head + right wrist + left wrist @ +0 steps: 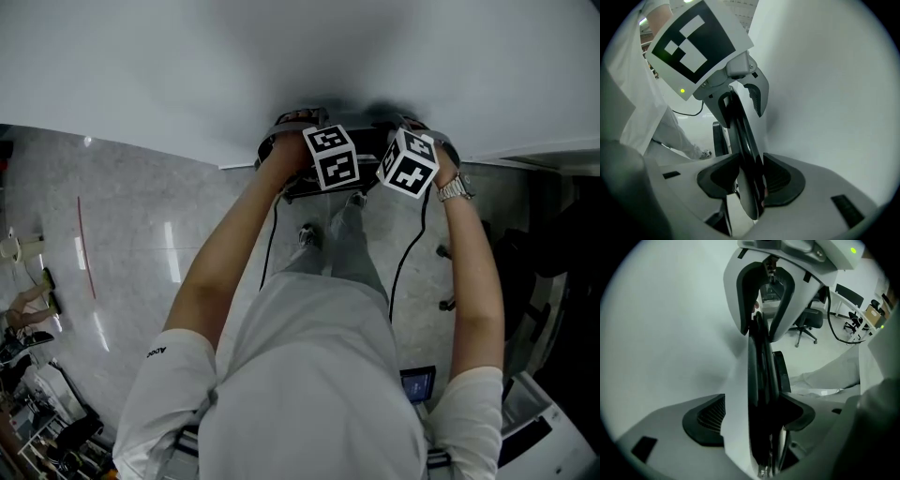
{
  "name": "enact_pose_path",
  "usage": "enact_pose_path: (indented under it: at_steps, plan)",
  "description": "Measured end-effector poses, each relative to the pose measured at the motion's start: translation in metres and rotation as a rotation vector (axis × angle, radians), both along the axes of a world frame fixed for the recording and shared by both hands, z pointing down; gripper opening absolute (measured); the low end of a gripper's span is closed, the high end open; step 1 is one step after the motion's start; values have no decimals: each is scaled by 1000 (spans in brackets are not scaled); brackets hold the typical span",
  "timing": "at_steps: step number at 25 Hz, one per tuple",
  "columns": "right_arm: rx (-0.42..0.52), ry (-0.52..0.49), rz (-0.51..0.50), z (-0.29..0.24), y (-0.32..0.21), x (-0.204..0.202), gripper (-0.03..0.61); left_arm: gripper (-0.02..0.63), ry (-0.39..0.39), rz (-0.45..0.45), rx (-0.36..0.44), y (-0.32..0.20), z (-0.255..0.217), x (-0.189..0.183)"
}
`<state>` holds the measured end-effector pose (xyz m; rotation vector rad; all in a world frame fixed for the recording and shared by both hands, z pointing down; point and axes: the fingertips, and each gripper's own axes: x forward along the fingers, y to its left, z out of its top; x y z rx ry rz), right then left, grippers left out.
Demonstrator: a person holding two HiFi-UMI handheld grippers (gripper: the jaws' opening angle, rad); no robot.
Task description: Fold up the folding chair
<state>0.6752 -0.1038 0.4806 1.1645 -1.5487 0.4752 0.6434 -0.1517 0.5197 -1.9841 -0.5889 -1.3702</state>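
Your left gripper point(754, 416) has its jaws spread wide, so it's not clamping anything. The folding chair point(758, 380) runs right through the gap though: a thin black edge, with a white panel on the left pad's side. Right gripper point(749, 180) is a different story. Its two dark pads are squeezed onto that same thin black edge, so it's got hold of the chair.

The chair looks flat and thin from both gripper views. It sits right by the white wall point(281, 66), which is just behind both grippers, so there's not much room on that side. The two grippers are close neighbours on the chair's top edge. From the left one you can see the right one clasping the edge a bit further along. From the right one, the left one's marker cube point(691, 42) is just ahead.

Below the grippers are your own legs point(345, 248) and a shoe point(307, 234) on the grey marbled floor point(141, 216), and a black cable point(403, 267) hangs down from the right gripper. Well beyond the left gripper there's a black office chair point(806, 322). Wristwatch point(455, 190) on your right wrist, and a small screen point(417, 382) down by your right side.
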Motion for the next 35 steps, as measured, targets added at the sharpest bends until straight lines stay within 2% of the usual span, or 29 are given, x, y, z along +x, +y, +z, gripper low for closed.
enact_pose_path:
  at_steps: [5, 15, 17, 20, 24, 27, 31, 32, 35]
  plan:
    - [19, -11, -9, -1, -8, 4, 152, 356, 57, -70, 10, -13, -7, 4]
    - [67, -13, 19, 2, -19, 18, 158, 353, 140, -111, 91, -32, -40, 1]
    - [77, -7, 33, 3, -19, 21, 160, 345, 127, -113, 70, -27, -47, -7]
    - [90, 5, 60, 4, -23, 23, 161, 321, 94, -98, -2, -9, -46, -24]
    - [94, 37, 106, 5, -33, 26, 163, 316, 108, -61, 41, -5, -37, -31]
    - [122, 84, 143, 4, -40, 28, 170, 313, 93, -59, -23, 6, -38, -36]
    - [176, 160, 172, 3, -40, 34, 173, 313, 87, -76, -1, -2, -22, -30]
    - [181, 179, 176, 3, -40, 34, 173, 295, 88, -83, -5, -5, -21, -28]
    - [202, 209, 208, 1, -42, 35, 173, 295, 113, -103, -32, -10, -21, -24]
